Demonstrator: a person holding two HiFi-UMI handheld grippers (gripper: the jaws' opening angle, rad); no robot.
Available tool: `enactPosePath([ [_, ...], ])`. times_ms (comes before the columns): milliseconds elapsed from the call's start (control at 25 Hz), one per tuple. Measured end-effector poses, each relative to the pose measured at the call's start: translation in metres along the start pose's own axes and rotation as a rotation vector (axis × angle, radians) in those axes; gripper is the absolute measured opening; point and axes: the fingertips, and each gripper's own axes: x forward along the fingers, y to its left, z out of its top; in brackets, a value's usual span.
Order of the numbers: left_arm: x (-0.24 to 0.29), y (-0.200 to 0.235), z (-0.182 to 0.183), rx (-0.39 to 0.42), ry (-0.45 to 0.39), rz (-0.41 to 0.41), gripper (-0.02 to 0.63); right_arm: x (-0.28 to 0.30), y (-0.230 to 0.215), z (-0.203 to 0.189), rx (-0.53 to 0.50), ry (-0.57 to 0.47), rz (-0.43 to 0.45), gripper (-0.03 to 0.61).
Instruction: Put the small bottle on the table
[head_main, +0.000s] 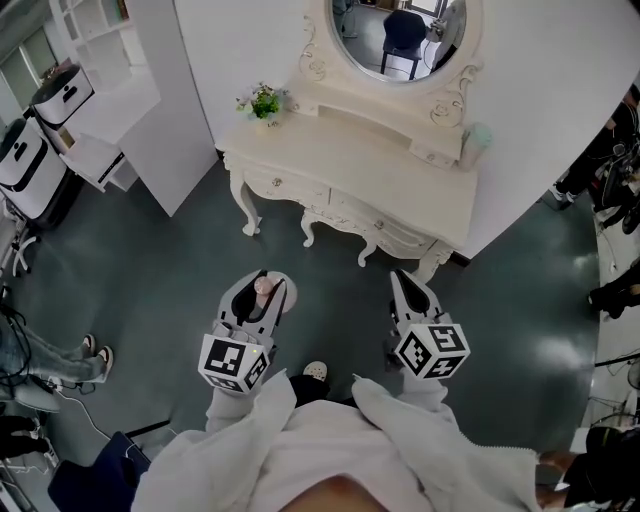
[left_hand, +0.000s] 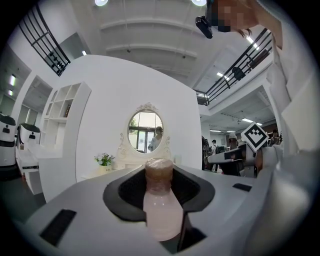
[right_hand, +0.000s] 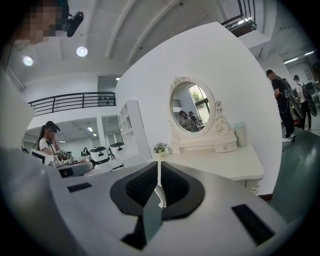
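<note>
Vanity table ahead with mirror, plant, pale cup

An oval mirror in an ornate cream frame stands against a curved white wall, with a small green potted plant with white flowers just beside the frame's left foot and a pale green tumbler near its right foot. To the left are a white open shelf unit and two white-and-black rounded machines. The dark grey-green glossy floor bears a person's legs in blue jeans and pale shoes at the left edge.
</note>
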Motion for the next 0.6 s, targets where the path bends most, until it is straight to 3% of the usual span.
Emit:
enactPosePath([
  [600,0.016,0.046,-0.007,-0.008,0.031,-0.011,0.146,0.043,-0.003,-0.006,0.029,0.026,-0.061,0.043],
])
